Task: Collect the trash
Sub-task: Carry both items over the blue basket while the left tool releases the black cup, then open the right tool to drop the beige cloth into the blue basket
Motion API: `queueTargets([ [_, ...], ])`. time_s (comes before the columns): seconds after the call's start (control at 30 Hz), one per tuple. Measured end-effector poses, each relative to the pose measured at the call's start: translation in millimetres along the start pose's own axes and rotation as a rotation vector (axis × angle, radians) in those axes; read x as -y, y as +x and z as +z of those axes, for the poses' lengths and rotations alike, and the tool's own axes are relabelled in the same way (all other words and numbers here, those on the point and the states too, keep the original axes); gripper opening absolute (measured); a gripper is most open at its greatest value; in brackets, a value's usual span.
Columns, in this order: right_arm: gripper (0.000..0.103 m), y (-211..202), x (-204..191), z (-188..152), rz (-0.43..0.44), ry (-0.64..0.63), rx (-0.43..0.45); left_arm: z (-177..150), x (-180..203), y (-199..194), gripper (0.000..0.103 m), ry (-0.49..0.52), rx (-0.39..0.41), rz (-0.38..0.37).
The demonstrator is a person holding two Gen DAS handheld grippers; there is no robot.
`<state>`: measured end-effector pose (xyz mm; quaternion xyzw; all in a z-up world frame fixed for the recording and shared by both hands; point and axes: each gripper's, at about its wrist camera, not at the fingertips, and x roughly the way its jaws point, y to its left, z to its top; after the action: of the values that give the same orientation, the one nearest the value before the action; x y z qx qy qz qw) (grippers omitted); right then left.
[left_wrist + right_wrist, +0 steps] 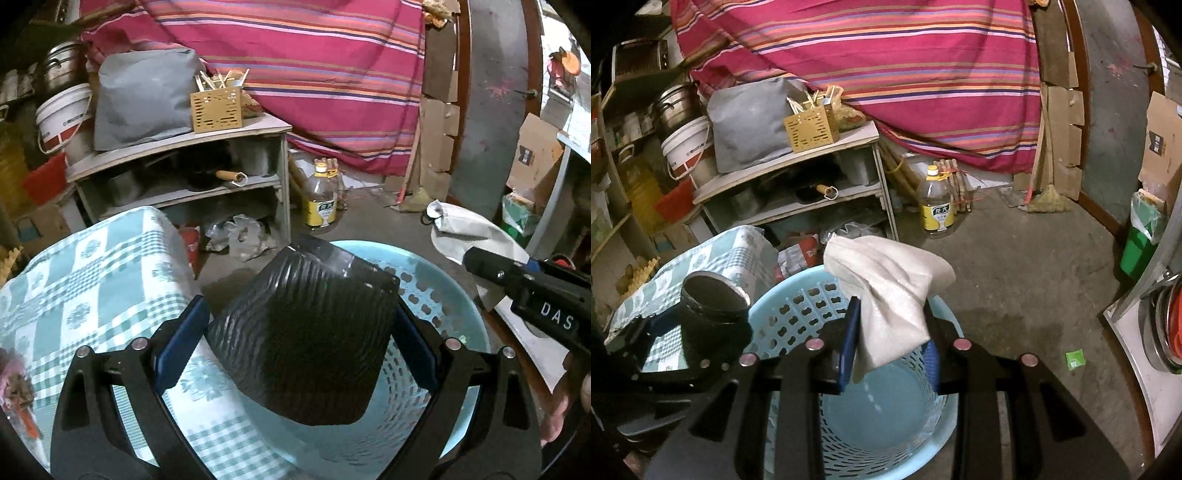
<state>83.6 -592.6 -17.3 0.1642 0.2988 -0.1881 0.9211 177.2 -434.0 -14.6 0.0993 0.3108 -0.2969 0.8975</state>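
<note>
Counts: one black ribbed cup (306,343), one white crumpled cloth (890,295), one light blue perforated basket (798,306), two tools.

Left tool (295,343): blue pads pinching the black ribbed cup by its sides, mouth end pointing away from the camera. The cup hangs over the basket's near-left rim (417,291), partly over the green-and-white checked cloth (92,277) beside it. Tool tilted downward toward the basket.

Right tool (892,332): jaws pressed narrow on the white cloth, which bunches up above the pads and flops out forward. It sits right above the basket opening; basket floor visible below, looks bare. Tool also angled down. In the left wrist view the same cloth (476,240) sticks out ahead of the right tool (480,266), over the basket's right side. Part of a hand (561,410) shows at the right edge behind it.

Surroundings: one wooden shelf unit (798,177) behind the basket, one yellow slotted box (810,134) on top, one white bucket (689,147), one oil bottle (936,206) on the concrete floor (1015,277), one small green scrap (1075,359) on the floor to the right, one striped red fabric (886,66) across the back.
</note>
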Motion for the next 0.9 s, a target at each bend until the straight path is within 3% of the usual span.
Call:
queueTargets([
  [0.2,0.031,1,-5,0,0.002,-0.02,-0.004,-1,-6,-1,0.097,-0.002,-0.008,-0.015],
  [0.4,0.035,6,-21,0,0.008,-0.056,-0.014,-1,-39,-25,0.097,-0.049,0.015,0.029],
  [0.43,0.038,7,-25,0,0.007,-0.063,-0.014,-1,-46,-28,0.097,-0.058,0.018,0.038],
  [0.53,0.071,7,-35,-1,-0.014,-0.078,-0.002,-2,-70,-45,0.097,-0.085,0.03,0.079],
  [0.67,0.076,5,-44,0,-0.014,-0.076,-0.001,-9,-107,-73,0.097,-0.115,0.043,0.142],
  [0.77,0.086,-1,-54,-3,-0.008,-0.067,0.011,-20,-140,-98,0.097,-0.134,0.047,0.198],
  [0.9,0.09,-14,-88,-12,0.015,-0.102,0.033,-39,-181,-134,0.097,-0.154,0.052,0.276],
])
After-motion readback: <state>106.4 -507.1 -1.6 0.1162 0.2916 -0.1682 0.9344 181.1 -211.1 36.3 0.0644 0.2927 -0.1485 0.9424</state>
